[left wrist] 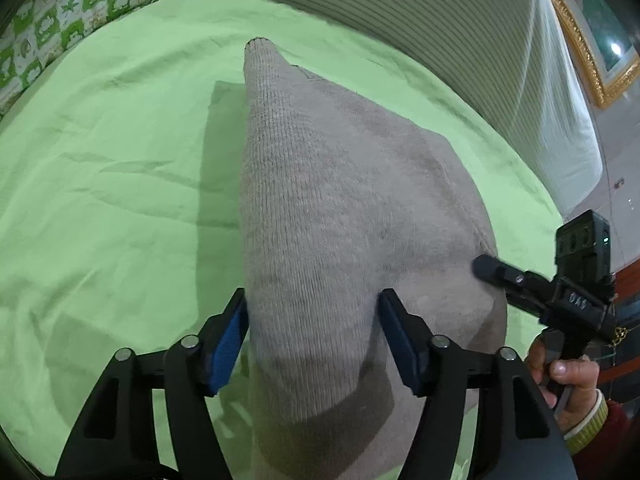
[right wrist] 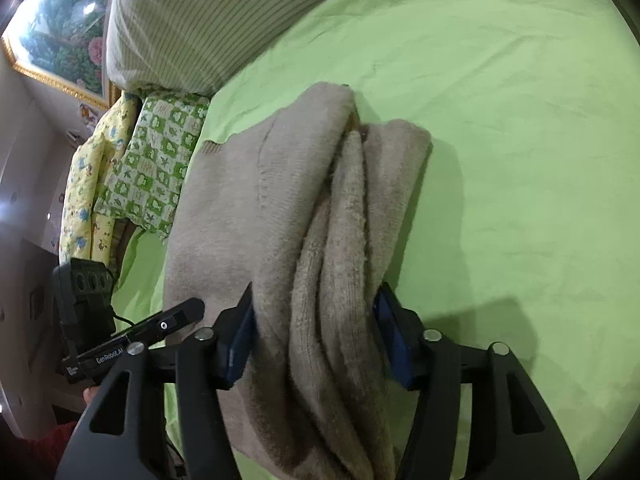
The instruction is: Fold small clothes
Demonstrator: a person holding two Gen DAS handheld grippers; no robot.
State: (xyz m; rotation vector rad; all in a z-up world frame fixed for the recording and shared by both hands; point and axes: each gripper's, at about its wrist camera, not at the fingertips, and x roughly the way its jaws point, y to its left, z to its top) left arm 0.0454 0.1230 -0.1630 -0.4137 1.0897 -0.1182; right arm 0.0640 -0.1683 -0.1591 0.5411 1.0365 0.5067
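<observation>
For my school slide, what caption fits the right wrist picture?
Right gripper pinches a bunched beige knit sweater above a green bedsheet.

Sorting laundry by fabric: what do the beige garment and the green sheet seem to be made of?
Garment: looks like a soft knit, maybe wool or acrylic; fine ribbed rows show, and the bunched folds in the right wrist view look fuzzy. Sheet: looks like thin woven cotton or a blend; matte, smooth, with sharp shallow creases. The fibre itself cannot be told.
</observation>
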